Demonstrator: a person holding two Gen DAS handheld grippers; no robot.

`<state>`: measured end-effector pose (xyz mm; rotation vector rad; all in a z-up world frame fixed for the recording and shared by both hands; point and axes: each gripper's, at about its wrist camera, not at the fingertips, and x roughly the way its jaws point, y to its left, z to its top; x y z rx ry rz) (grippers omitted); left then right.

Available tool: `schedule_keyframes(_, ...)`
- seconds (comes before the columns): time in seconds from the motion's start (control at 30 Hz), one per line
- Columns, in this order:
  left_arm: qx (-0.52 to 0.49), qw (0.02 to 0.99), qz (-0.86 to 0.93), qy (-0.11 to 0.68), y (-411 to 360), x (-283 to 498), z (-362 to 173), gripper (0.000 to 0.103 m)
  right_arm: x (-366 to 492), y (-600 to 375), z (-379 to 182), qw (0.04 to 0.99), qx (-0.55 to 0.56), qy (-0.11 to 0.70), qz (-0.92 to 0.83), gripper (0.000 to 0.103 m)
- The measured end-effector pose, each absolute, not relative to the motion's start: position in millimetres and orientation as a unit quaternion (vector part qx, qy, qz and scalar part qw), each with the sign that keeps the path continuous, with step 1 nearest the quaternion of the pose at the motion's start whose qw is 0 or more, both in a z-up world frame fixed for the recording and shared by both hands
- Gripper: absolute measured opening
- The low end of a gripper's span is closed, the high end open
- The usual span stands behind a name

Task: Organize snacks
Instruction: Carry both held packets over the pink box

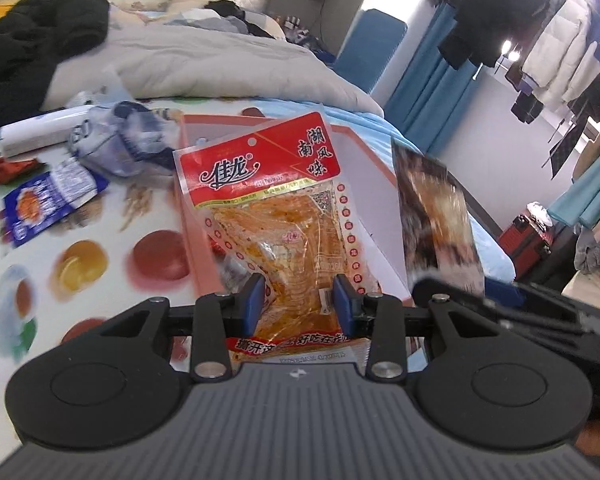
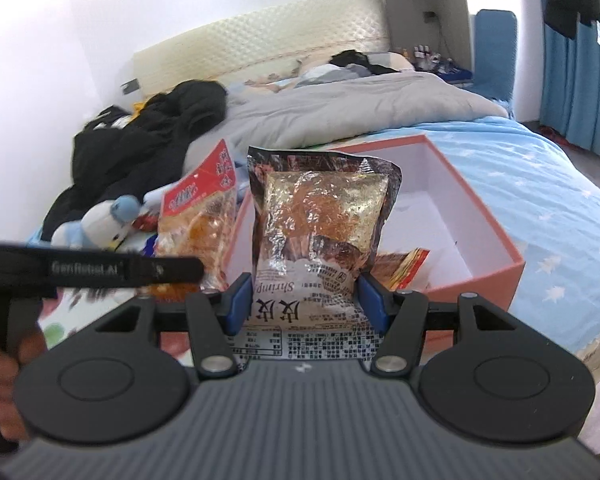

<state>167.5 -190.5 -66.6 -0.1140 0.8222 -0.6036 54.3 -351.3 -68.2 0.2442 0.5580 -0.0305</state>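
The left gripper (image 1: 299, 300) clamps a red snack packet (image 1: 268, 216); the right gripper (image 2: 305, 300) clamps a shrimp packet (image 2: 320, 220), both over the pink box (image 2: 480, 272), their lower ends hidden.

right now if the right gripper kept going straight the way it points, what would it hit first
Most likely the open pink box: the right gripper, holding the shrimp snack packet, points down toward its white inside. Depth is unclear.

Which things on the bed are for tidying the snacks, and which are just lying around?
For the job:
- red snack packet in the left claw
- shrimp snack bag in the right claw
- pink box
- blue snack packet

Just lying about:
- black clothes
- plush toy
- grey duvet
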Motion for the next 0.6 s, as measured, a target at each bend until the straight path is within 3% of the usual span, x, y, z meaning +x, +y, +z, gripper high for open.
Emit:
schedule_keyframes(0.27, -0.059, 0.856, -0.31, 0.41, -224.2, 245.1, -84.2, 0.043, 110.2, -388.9, -59.0, 0.959, 0.111, 0.261, -0.019, 0.06)
schedule_keyframes(0.6, -0.052, 0.833, -0.317, 0.45, -251.2, 307.7, -131.4, 0.043, 169.3, -418.7, -98.9, 0.943, 0.115, 0.312, -0.03, 0.061)
